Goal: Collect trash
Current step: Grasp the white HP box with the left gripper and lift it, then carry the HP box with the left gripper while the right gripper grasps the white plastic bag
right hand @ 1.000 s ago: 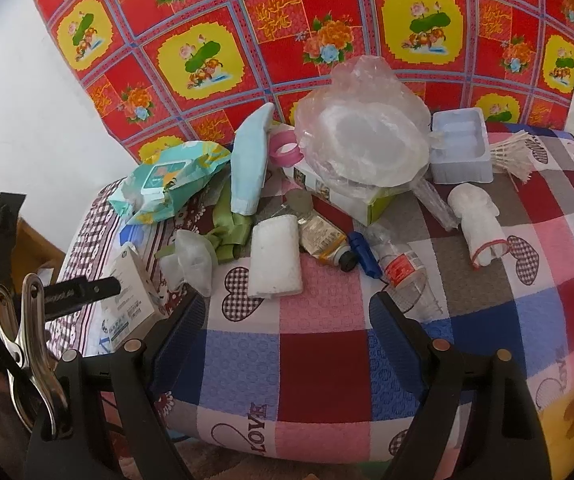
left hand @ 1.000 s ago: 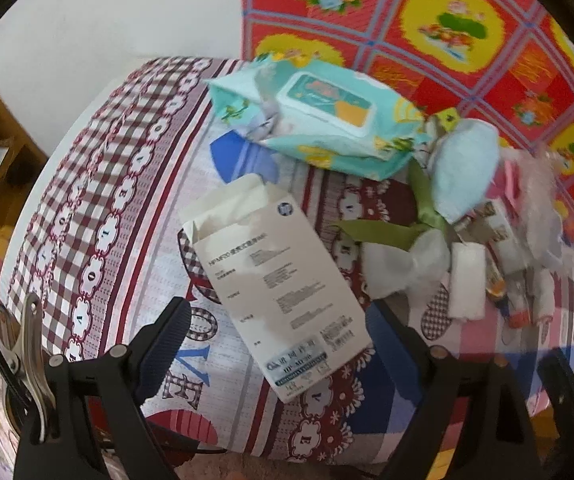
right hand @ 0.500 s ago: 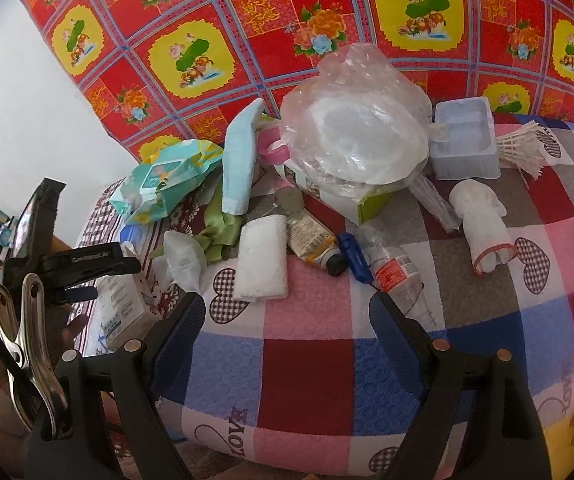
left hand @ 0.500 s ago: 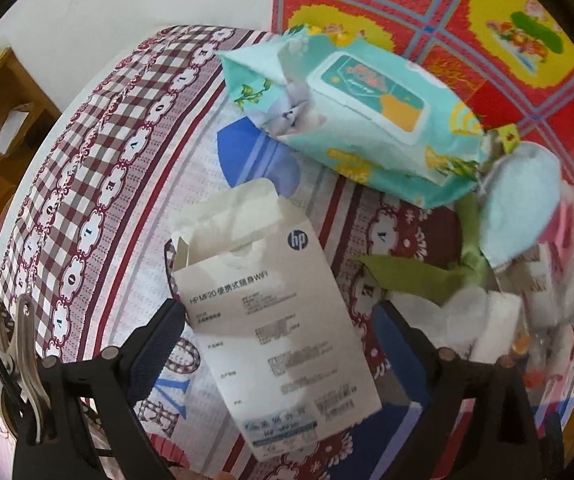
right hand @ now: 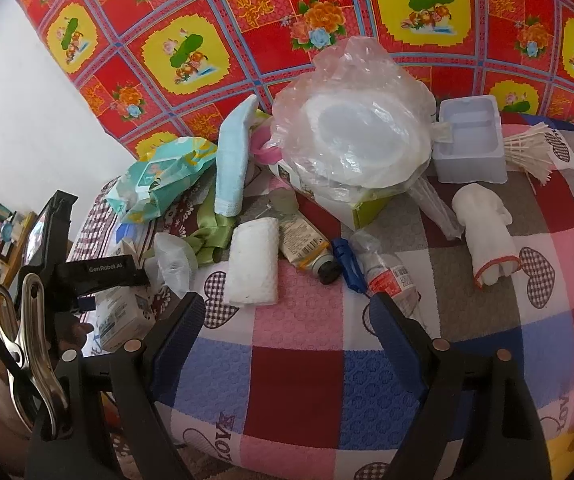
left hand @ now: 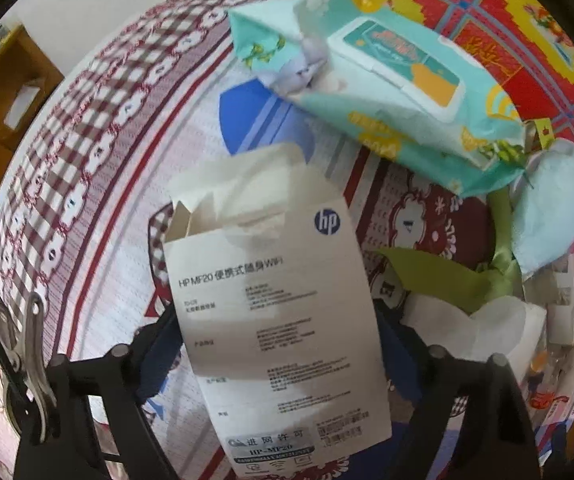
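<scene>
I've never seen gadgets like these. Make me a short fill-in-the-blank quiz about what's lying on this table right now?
1. The white box between the left gripper's fingers carries the logo ____.
2. The right gripper holds ____.
3. The small dark-capped tube lies just right of a folded white ____.
4. The white takeaway containers sit wrapped in a clear plastic ____.

Missing words: HP; nothing; towel; bag

Red floral cloth (right hand: 247, 20) behind the patchwork bedspread (right hand: 299, 380); wooden shelf (left hand: 3, 92) by the white wall (right hand: 19, 112).
</scene>
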